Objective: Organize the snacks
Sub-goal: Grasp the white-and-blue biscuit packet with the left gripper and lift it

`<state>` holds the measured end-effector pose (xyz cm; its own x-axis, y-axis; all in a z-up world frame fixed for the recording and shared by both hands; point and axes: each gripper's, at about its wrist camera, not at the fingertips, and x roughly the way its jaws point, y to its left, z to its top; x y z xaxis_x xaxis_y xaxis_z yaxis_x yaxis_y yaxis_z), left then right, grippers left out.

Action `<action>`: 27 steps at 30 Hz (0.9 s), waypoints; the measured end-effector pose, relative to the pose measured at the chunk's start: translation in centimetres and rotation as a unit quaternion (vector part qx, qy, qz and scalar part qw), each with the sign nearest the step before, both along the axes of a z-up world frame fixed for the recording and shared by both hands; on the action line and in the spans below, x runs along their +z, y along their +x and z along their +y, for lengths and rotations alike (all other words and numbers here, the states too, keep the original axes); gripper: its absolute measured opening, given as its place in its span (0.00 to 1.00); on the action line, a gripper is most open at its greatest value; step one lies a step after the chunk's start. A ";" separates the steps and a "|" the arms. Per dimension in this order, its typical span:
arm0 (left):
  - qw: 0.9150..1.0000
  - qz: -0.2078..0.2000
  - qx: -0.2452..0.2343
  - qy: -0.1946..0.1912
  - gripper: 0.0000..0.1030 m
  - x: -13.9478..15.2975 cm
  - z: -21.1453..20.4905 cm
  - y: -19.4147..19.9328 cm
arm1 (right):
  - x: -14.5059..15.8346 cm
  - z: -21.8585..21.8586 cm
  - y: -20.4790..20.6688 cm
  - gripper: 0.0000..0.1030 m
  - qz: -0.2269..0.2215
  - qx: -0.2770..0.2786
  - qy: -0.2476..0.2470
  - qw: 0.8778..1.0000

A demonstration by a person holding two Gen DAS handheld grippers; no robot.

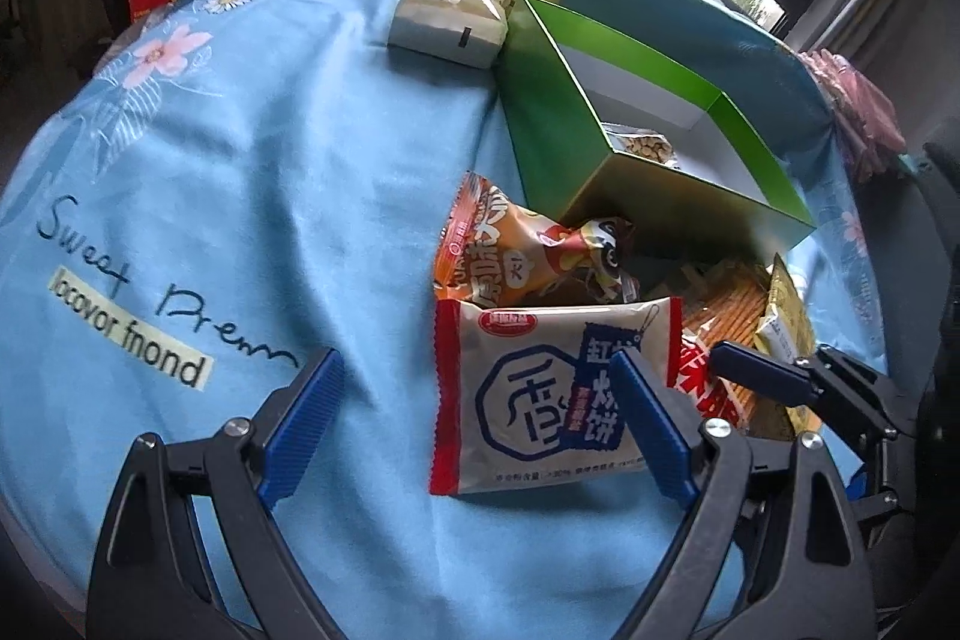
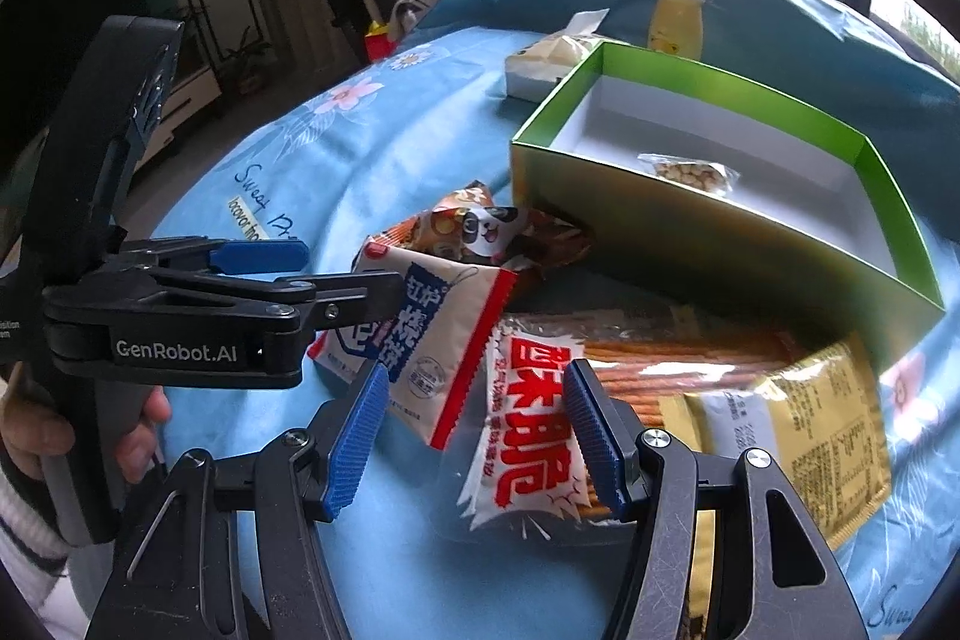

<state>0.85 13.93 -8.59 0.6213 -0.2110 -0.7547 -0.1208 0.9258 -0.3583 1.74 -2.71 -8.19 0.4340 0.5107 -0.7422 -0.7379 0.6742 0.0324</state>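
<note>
Pads of my right gripper [image 2: 471,439] stand apart and empty on either side of the red-lettered stick pack [image 2: 528,436], which runs lengthwise toward the bed's right edge. My left gripper [image 1: 477,421], wide open and empty, has the white biscuit packet [image 1: 540,394] under its right pad. Beyond lies the green box [image 2: 708,244]; only the right view shows the nut bag [image 2: 690,173] whole.
</note>
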 end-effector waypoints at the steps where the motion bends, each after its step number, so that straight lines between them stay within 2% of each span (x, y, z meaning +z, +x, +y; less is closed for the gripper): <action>1: 1.000 0.001 -0.002 -0.005 0.88 -0.2 0.1 0.1 | -0.1 0.2 0.0 0.60 -0.001 0.002 -0.001 1.000; 8: 0.999 -0.001 -0.020 -0.049 0.87 -0.9 0.2 0.2 | -0.3 1.3 0.0 0.59 -0.012 0.019 -0.013 1.000; 14: 0.998 -0.001 -0.030 -0.064 0.86 -1.0 0.0 0.3 | -0.9 2.6 0.0 0.43 -0.013 0.040 -0.026 0.999; 16: 0.997 -0.002 -0.041 -0.069 0.79 -1.0 -0.2 0.4 | -1.0 2.5 0.3 0.41 -0.011 0.037 -0.020 0.999; 17: 0.996 -0.001 -0.048 -0.081 0.70 -1.0 -0.3 0.5 | -1.0 2.5 0.4 0.40 -0.008 0.037 -0.019 0.999; 20: 0.995 0.006 -0.045 -0.086 0.70 -1.1 -0.5 0.8 | -1.2 2.5 0.3 0.38 -0.009 0.039 -0.021 0.999; 24: 0.995 0.004 -0.039 -0.087 0.59 -0.8 -0.7 0.6 | -1.2 2.4 0.2 0.35 -0.010 0.040 -0.019 0.999; 26: 0.996 0.002 -0.038 -0.079 0.55 -0.6 -0.8 0.4 | -1.2 2.5 0.1 0.23 -0.006 0.045 -0.019 0.999; 27: 0.996 0.002 -0.039 -0.078 0.54 -0.5 -0.9 0.3 | -1.3 2.5 0.0 0.22 -0.006 0.046 -0.019 0.999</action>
<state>1.18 13.06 -9.07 0.5955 -0.3731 -0.7115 -0.0530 0.8655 -0.4982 1.72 -0.24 -9.44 0.3951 0.5202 -0.7572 -0.7974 0.6034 -0.0015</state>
